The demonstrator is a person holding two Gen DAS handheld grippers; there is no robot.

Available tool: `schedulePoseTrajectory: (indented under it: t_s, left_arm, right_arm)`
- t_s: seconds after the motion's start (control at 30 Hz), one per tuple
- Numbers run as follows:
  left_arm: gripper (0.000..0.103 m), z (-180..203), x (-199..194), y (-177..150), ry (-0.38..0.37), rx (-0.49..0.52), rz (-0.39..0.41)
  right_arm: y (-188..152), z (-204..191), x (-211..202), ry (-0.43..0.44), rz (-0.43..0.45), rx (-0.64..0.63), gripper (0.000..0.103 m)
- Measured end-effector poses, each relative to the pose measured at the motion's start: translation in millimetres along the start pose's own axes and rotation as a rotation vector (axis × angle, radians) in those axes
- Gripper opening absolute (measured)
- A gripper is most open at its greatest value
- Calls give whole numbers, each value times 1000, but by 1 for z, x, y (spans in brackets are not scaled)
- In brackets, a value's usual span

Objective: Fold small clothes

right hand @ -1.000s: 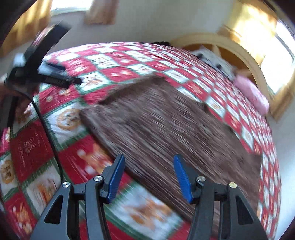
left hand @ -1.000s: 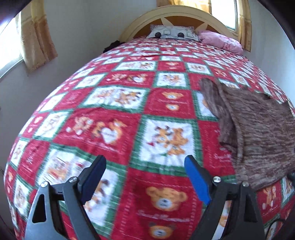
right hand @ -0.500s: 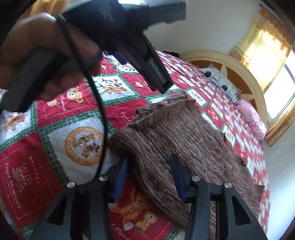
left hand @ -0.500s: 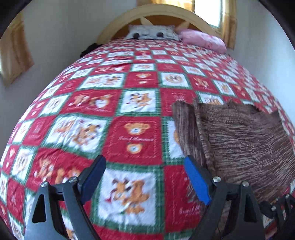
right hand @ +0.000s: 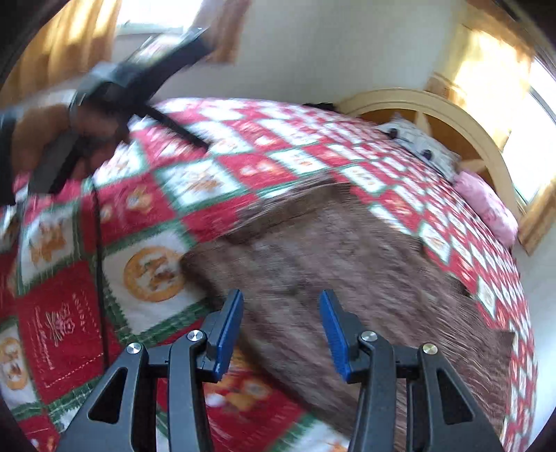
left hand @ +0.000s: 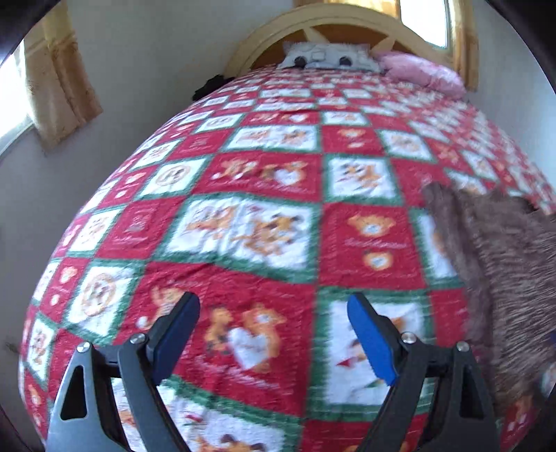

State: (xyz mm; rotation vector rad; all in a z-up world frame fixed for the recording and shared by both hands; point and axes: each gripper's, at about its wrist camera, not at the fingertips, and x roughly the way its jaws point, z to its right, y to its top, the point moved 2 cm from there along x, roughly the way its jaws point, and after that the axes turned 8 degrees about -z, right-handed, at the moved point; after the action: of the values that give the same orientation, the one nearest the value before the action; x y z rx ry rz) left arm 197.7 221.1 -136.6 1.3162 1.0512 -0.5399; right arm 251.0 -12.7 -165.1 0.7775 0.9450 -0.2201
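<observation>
A brown knitted garment [right hand: 347, 264] lies spread flat on the red, white and green bear-pattern quilt [right hand: 149, 271]. In the left wrist view the garment [left hand: 507, 264] lies at the right edge. My left gripper [left hand: 271, 330] is open and empty above bare quilt [left hand: 243, 222], left of the garment. My right gripper [right hand: 279, 330] is open and empty, hovering over the garment's near left edge. The left gripper [right hand: 139, 73] and the hand holding it show blurred at the upper left of the right wrist view.
A curved wooden headboard [left hand: 347, 21] stands at the far end with a grey pillow [left hand: 326, 57] and a pink pillow [left hand: 424, 71]. A wall and curtained window [left hand: 55, 80] lie to the left. A black cable [right hand: 99, 250] hangs over the quilt.
The left gripper has swung left and back, so the garment now sits at the far right of its view. The right gripper pulled back over the garment; both views are motion-blurred.
</observation>
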Motion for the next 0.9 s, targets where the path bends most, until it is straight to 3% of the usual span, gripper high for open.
schedulePoseTrajectory:
  t_s: [0.1,0.13,0.27,0.33,0.4,0.5,0.83,0.9]
  left_arm:
    - [89,28,-1,5,-103,33,15]
    - [89,42,1,7,-170,41,10]
    - [89,74,15,18,-288,32,-25]
    - [89,88,24,24,-292,40,-37]
    - [87,98,32,30,-287,50,-61]
    - [86,108,43,39,-321,37,-98]
    - [82,116,45,45,-347,34,-94]
    - [68,121,45,44,-341,63,-94]
  right_arm:
    - [3,-29,8,-79,5,-83,47]
    - [6,-34,9,-103,12,-91,47]
    - [14,-28,15,-91,-3,-37,45]
    - [16,-25,17,-86,-5,-24,41]
    - [16,-25,20,-85,-11,-23,24]
    - [15,-29,21,-82,-9,-34,11]
    - [12,-9,26,-35,-22,31,9]
    - [12,-10,25,-8,-17,25,5]
